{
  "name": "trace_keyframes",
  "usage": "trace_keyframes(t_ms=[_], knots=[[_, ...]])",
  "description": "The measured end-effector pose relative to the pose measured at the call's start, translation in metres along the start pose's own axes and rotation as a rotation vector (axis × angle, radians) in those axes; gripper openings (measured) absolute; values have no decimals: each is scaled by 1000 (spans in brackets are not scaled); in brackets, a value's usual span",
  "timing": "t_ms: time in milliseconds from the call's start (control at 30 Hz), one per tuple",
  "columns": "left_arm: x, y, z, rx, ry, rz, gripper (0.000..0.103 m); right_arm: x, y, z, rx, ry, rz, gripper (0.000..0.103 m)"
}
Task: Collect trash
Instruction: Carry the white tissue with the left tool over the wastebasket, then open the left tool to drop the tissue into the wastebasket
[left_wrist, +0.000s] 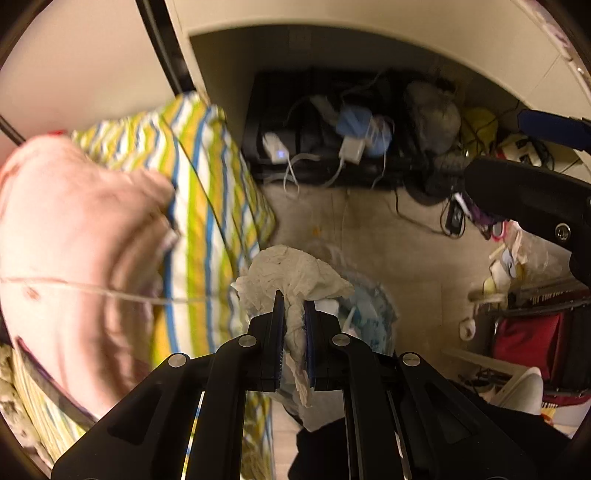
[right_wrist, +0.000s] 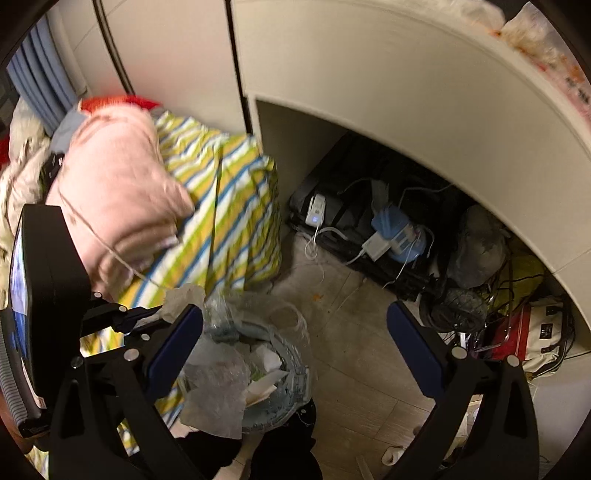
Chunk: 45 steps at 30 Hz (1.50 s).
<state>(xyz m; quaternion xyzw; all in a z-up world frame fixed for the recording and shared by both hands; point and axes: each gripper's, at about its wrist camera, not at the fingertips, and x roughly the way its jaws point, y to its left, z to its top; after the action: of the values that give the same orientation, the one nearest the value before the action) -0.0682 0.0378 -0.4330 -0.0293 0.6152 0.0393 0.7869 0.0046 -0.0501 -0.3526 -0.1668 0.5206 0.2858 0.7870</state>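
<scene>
My left gripper (left_wrist: 294, 314) is shut on a crumpled white paper tissue (left_wrist: 295, 275) and holds it above a light blue trash bin (left_wrist: 373, 317) lined with a clear plastic bag. In the right wrist view the bin (right_wrist: 273, 376) holds plastic wrap and paper scraps, and stands on the floor beside the bed. My right gripper (right_wrist: 295, 325) is open and empty, its blue-padded fingers spread wide above the bin and the floor. The left gripper (right_wrist: 147, 314) shows at the left of the right wrist view, with the tissue (right_wrist: 181, 299) at its tip over the bin's edge.
A bed with a striped yellow, blue and white sheet (right_wrist: 229, 221) and a pink quilt (right_wrist: 122, 199) fills the left. Under a white desk (right_wrist: 406, 92) lie a black case, chargers (right_wrist: 316, 210), cables and bags. Beige floor tiles (right_wrist: 362, 369) lie between.
</scene>
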Motion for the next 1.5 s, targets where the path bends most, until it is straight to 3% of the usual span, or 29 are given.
trace_keyframes(t_ms=[367, 667, 933, 1200, 1400, 1467, 1500], knots=[[119, -9, -55, -26, 149, -47, 8, 102, 8, -48, -143, 124, -18, 97], [208, -14, -91, -59, 242, -71, 8, 185, 17, -95, -291, 168, 64, 97], [254, -15, -105, -75, 274, -71, 8, 225, 37, -127, -463, 160, 152, 97], [290, -16, -119, -92, 300, -68, 8, 255, 48, -141, -494, 165, 180, 97], [292, -19, -122, -83, 302, -63, 8, 267, 48, -144, -481, 175, 189, 97], [286, -21, -119, -70, 299, -49, 17, 264, 47, -143, -480, 176, 188, 97], [282, -21, -118, -65, 291, -35, 33, 262, 47, -142, -477, 176, 187, 97]])
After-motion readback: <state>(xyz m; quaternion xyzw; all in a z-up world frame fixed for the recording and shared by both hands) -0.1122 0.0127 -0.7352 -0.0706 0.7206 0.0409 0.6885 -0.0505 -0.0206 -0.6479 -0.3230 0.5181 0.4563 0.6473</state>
